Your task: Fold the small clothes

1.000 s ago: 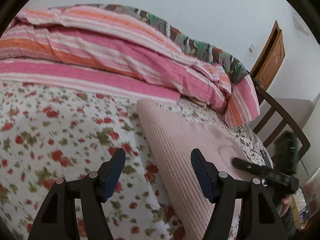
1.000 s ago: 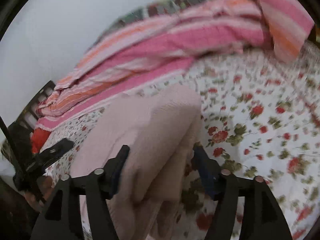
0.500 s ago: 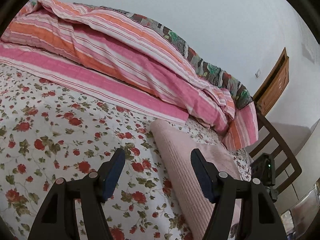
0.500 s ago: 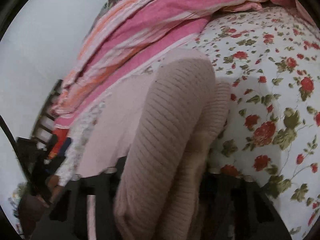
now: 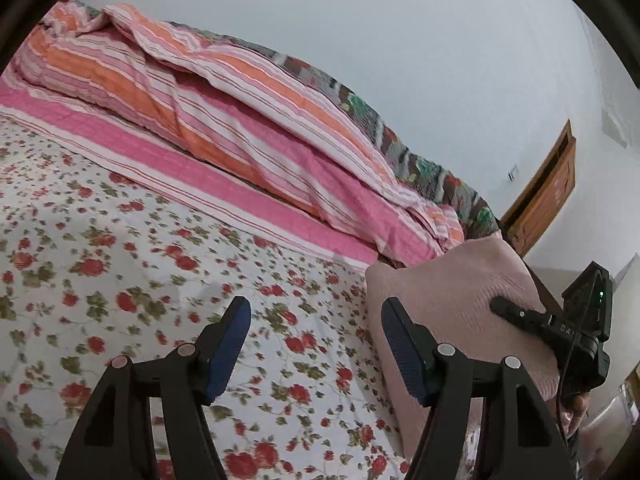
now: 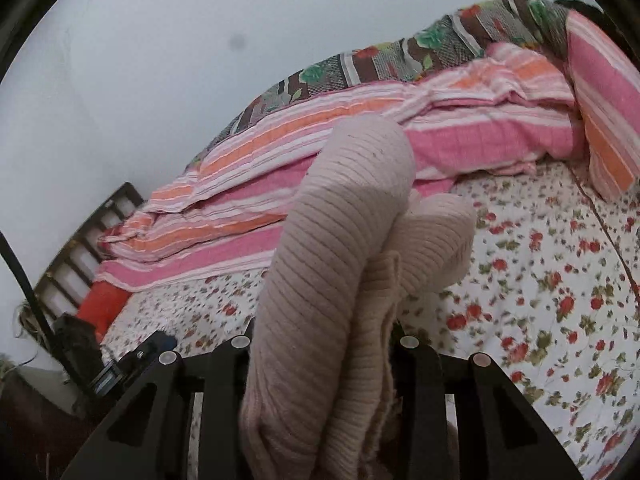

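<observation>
Right gripper [image 6: 324, 360] pinching folded knit [image 6: 332, 248], lifted off bed [image 6: 540, 280]; left gripper [image 5: 316, 340] spread, empty. Best lowered level, keeping layers stacked.

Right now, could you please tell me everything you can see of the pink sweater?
The sweater is pale pink ribbed knit, soft and thick-looking. It is folded into layers, and the right gripper is shut on the bunched folds, which bulge up between its fingers. In the left view it spreads beside the open left gripper over the flowered bedsheet, near the striped quilt.
</observation>
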The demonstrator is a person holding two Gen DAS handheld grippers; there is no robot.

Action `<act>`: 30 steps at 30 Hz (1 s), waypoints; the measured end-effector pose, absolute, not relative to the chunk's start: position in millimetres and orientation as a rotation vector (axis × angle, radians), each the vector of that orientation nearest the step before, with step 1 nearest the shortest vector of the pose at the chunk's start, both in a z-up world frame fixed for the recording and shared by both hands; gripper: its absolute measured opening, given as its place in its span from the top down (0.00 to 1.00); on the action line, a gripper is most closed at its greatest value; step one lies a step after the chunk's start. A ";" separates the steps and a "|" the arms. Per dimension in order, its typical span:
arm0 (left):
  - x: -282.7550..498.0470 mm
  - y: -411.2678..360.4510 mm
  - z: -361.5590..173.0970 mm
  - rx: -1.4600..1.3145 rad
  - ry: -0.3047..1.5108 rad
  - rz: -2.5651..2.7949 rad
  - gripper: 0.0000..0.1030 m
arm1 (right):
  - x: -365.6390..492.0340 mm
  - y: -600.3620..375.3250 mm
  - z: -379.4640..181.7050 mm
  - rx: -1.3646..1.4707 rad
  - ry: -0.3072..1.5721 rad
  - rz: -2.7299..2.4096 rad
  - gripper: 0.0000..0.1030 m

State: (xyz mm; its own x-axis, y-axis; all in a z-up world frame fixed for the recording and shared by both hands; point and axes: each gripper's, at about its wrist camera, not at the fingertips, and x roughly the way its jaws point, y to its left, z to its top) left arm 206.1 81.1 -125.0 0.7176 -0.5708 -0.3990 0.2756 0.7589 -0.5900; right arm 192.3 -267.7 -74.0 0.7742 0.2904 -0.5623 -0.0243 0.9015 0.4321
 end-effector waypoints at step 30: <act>205.4 -13.1 -153.9 -0.233 0.767 -0.495 0.35 | 171.9 -254.7 -145.2 0.233 0.737 0.272 0.48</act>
State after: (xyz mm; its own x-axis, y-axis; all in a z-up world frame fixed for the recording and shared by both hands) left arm 205.4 -13.1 -153.9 0.6134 -0.5078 -0.6048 0.3417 0.8611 -0.3764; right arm 171.9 -254.7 -145.2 0.7084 0.3239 -0.6272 -0.1614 0.9393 0.3028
